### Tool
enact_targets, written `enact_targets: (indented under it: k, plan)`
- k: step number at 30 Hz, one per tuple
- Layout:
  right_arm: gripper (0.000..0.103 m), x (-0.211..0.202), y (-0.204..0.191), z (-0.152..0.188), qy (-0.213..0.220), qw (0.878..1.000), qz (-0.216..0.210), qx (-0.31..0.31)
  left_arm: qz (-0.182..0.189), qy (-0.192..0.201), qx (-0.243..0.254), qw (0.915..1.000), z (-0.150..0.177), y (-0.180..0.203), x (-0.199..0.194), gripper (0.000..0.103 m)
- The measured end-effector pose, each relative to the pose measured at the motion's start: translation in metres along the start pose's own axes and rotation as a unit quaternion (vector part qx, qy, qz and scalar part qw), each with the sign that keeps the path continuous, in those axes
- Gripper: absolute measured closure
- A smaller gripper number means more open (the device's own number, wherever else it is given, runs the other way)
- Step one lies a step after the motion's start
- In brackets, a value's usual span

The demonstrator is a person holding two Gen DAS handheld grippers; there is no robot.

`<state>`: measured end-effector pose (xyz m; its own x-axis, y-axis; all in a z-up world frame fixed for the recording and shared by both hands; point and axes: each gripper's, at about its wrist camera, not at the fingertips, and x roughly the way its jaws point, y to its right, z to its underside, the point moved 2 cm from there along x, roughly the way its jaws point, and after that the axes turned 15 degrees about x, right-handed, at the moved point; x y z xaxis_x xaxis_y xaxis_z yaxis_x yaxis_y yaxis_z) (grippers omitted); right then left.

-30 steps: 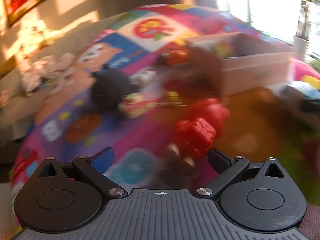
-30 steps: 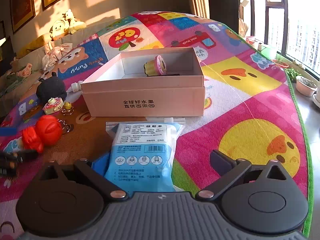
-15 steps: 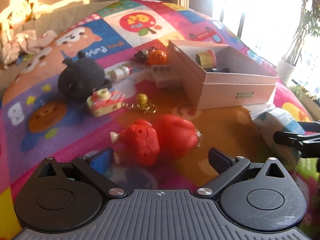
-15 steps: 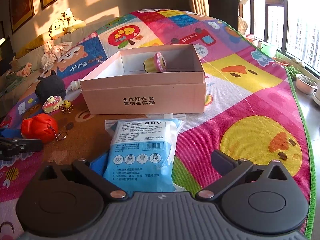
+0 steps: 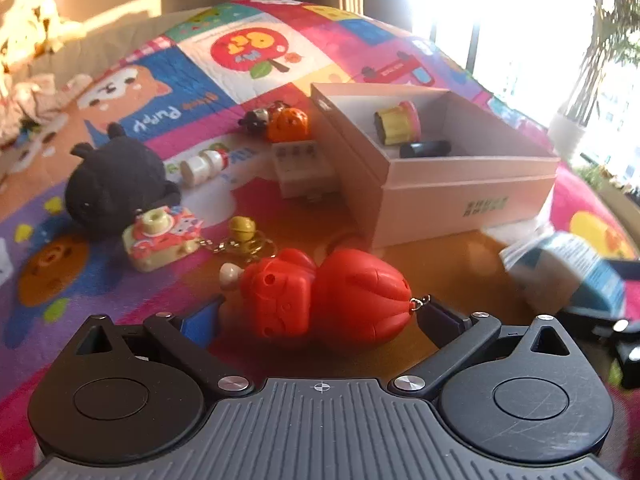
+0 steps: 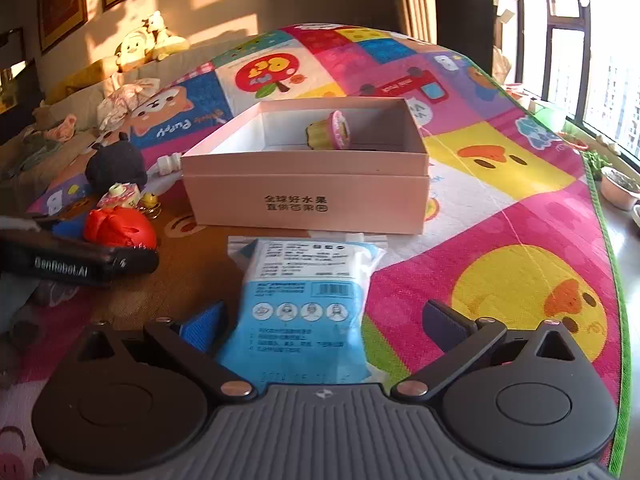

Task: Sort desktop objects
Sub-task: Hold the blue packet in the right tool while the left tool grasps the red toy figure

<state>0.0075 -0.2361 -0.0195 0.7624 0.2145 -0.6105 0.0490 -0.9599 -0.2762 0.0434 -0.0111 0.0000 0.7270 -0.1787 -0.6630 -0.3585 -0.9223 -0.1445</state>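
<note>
Left gripper (image 5: 320, 316) released around red toy (image 5: 328, 300); right gripper (image 6: 320, 320) released around blue packet (image 6: 304, 304); box (image 6: 304, 196) just ahead.

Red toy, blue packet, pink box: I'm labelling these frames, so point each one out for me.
Red toy (image 5: 328, 300), left wrist view, on its rounded red body.
Blue packet (image 6: 300, 304), right wrist view, on its printed blue front.
Pink box (image 6: 304, 200), right wrist view, on its near wall.
</note>
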Motion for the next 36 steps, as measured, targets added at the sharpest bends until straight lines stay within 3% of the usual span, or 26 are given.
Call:
enact_targets:
  k: [8, 13, 15, 18, 20, 22, 33, 36]
  plan:
    - [0.000, 0.001, 0.000, 0.000, -0.004, 1.000, 0.001, 0.001, -0.009, 0.009, 0.012, 0.9998, -0.003, 0.005, 0.005, 0.000]
    - [0.000, 0.000, -0.001, 0.001, -0.003, 1.000, -0.002, -0.006, -0.005, 0.021, 0.013, 0.9997, 0.000, 0.006, -0.013, 0.001]
    - [0.007, -0.003, -0.005, 0.002, 0.006, 1.000, -0.002, -0.018, 0.002, 0.027, 0.020, 0.9994, 0.004, 0.010, -0.026, 0.005]
    - [0.026, -0.004, -0.013, 0.003, 0.007, 0.999, 0.000, -0.050, 0.014, 0.030, 0.033, 0.9989, 0.013, 0.017, -0.046, 0.006]
    - [0.044, -0.001, -0.015, 0.001, -0.008, 0.998, 0.000, -0.057, 0.014, 0.026, 0.044, 0.9986, 0.019, 0.023, -0.053, 0.007]
    - [0.047, -0.002, -0.015, -0.001, -0.018, 0.998, -0.001, -0.055, 0.008, 0.025, 0.051, 0.9983, 0.025, 0.027, -0.058, 0.007]
    - [0.048, -0.024, -0.015, 0.001, -0.032, 0.997, -0.003, -0.073, 0.003, -0.001, 0.031, 0.9995, 0.035, 0.031, -0.050, 0.001]
    - [0.042, -0.024, -0.014, 0.005, -0.041, 0.996, 0.001, -0.081, 0.004, -0.001, 0.031, 0.9995, 0.035, 0.032, -0.047, 0.001]
